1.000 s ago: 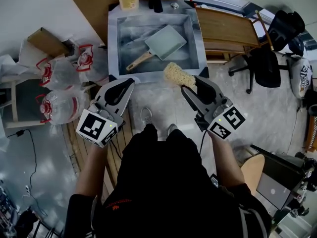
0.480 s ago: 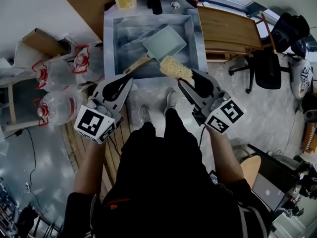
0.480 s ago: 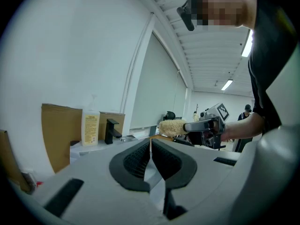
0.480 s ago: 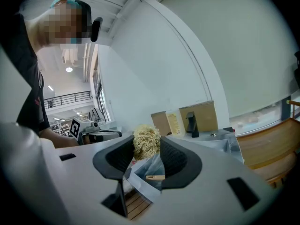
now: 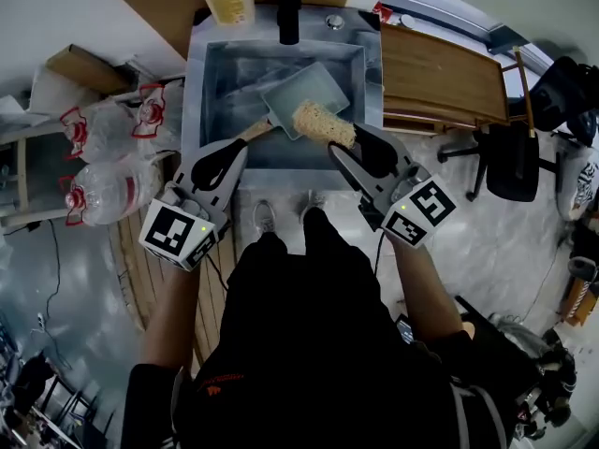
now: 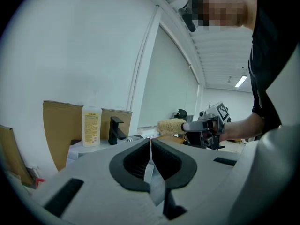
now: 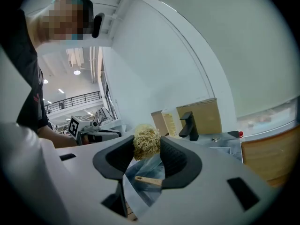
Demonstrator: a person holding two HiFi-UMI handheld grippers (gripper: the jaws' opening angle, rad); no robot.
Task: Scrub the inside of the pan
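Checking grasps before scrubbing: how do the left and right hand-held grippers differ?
Left hand-held gripper: jaws together, empty; right hand-held gripper: clamped on the scrubber. The right's scrubber reaches over the pan; the left sits at the sink's near rim. Both point toward the sink.

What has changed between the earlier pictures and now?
The right tool, shut on the scrubber, has moved forward from the sink's near edge to above the pan. The left tool, shut and empty, came forward too, toward the pan's handle. The pan lies in the sink as before; nothing was taken or released.
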